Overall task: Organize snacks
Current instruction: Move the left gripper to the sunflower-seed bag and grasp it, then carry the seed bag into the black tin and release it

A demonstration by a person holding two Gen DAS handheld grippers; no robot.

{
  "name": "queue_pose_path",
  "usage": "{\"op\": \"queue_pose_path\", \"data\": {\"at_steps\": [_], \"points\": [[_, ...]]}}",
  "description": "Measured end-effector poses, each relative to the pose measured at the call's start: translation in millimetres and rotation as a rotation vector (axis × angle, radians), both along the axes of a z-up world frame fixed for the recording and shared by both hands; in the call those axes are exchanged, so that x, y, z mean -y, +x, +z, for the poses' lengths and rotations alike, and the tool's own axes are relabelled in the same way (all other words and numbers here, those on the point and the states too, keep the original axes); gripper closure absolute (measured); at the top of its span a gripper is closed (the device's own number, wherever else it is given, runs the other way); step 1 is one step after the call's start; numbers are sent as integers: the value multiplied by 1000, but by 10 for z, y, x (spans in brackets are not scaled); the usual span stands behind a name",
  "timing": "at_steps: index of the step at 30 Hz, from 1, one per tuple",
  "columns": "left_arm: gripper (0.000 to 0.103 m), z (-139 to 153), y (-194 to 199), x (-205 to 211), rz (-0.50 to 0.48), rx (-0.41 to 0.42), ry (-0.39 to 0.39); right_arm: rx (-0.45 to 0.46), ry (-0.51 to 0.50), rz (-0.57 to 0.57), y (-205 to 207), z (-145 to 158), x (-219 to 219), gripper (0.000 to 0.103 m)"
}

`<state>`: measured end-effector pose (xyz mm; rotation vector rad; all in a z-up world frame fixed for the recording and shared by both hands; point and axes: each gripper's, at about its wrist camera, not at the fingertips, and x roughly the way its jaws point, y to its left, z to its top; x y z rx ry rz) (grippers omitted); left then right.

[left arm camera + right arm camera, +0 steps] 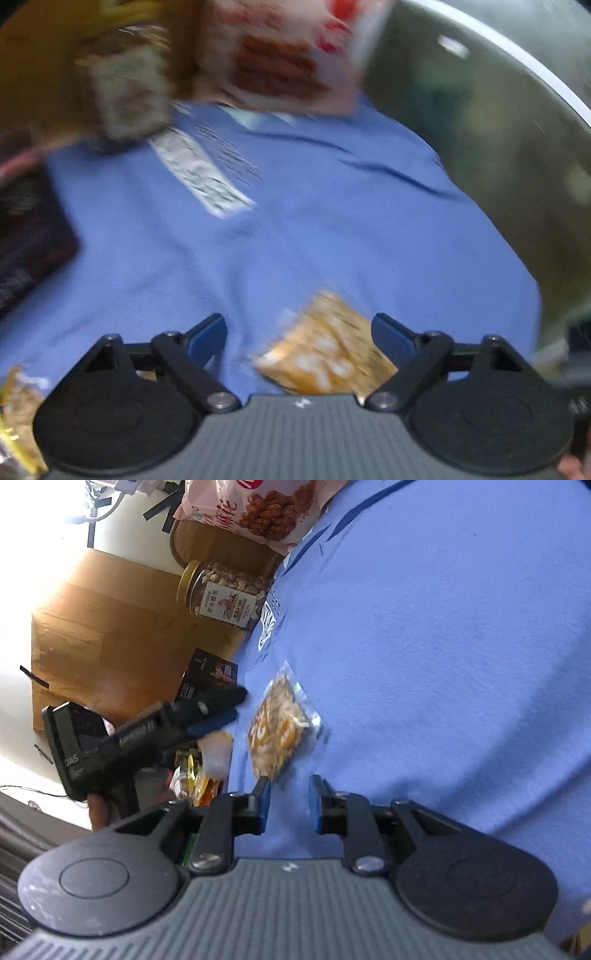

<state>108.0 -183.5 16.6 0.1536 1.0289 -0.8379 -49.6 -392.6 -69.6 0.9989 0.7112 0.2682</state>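
A small orange snack packet (327, 352) lies on the blue cloth (314, 229), just ahead of my left gripper (299, 334), which is open and empty with its jaws wide apart. The left wrist view is blurred. In the right wrist view the same packet (282, 723) lies ahead of my right gripper (288, 801), which is open and empty with a narrow gap. The left gripper (221, 709) shows there from the side, left of the packet. A pink snack bag (258, 509), a nut jar (225, 594) and a dark box (208, 675) lie along the cloth's edge.
A cardboard box (107, 638) sits beyond the cloth. Several small wrapped snacks (199, 779) lie in a pile near the left gripper, also seen in the left wrist view (16, 417). A round basket (207, 542) stands behind the jar. A grey surface (498, 129) borders the cloth.
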Motion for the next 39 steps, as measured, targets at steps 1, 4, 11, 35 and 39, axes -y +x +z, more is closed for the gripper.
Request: {"op": "queue_pose_path", "data": {"at_steps": [1,4,11,35,39], "points": [[18,-29,-52,28,-13,-1,10,7,-9,-2,41,16,-6,79],[25,-32,-207,33,-17,46,23,37,-13,-1,139,10,-12,81],[54,-48,-302,-88,40,-62,-124,100,-40,-38,52,-21,56,84],[75,822,98,-1798,386,76,-490,280,192,321,1427,849,-818,89],[73,928,427,-2200,546,202,-392,296,1,415,2149,1149,-1502,86]]}}
